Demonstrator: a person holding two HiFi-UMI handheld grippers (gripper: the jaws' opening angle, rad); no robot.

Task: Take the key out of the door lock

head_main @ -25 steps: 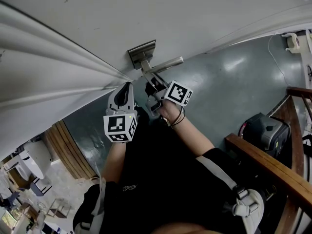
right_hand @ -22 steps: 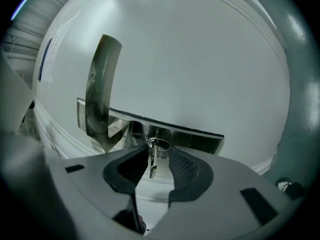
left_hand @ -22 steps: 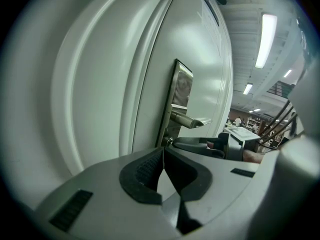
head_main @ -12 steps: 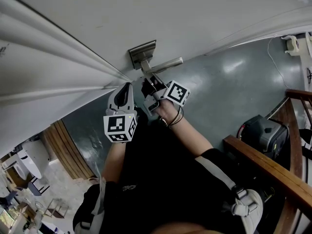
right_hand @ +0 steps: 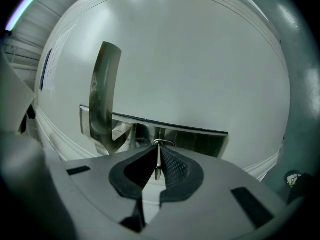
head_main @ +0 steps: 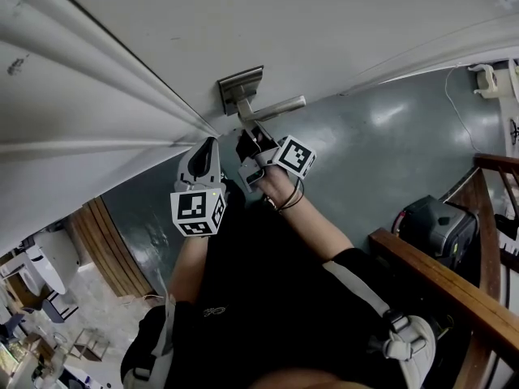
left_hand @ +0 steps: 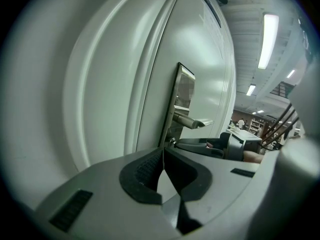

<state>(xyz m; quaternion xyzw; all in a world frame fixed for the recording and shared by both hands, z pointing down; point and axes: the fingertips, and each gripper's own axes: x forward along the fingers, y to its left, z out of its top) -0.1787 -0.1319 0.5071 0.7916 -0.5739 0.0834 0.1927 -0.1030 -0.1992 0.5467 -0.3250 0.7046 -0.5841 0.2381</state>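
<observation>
1. Glossy grey-green floor [head_main: 389,136] lies below a smooth, white, panelled door [head_main: 324,23].
2. The thin, flat metal key [right_hand: 157,170] sticks out of the brushed-steel lock plate [right_hand: 195,139], beside the curved lever handle [right_hand: 102,99].
3. The right gripper [right_hand: 158,149] points level at the plate. Its jaws have just been closing and clamp the key's flat head between ribbed black pads.
4. The left gripper [left_hand: 163,151] hangs just beside it, pointing toward the door, its jaws pressed together on nothing.
</observation>
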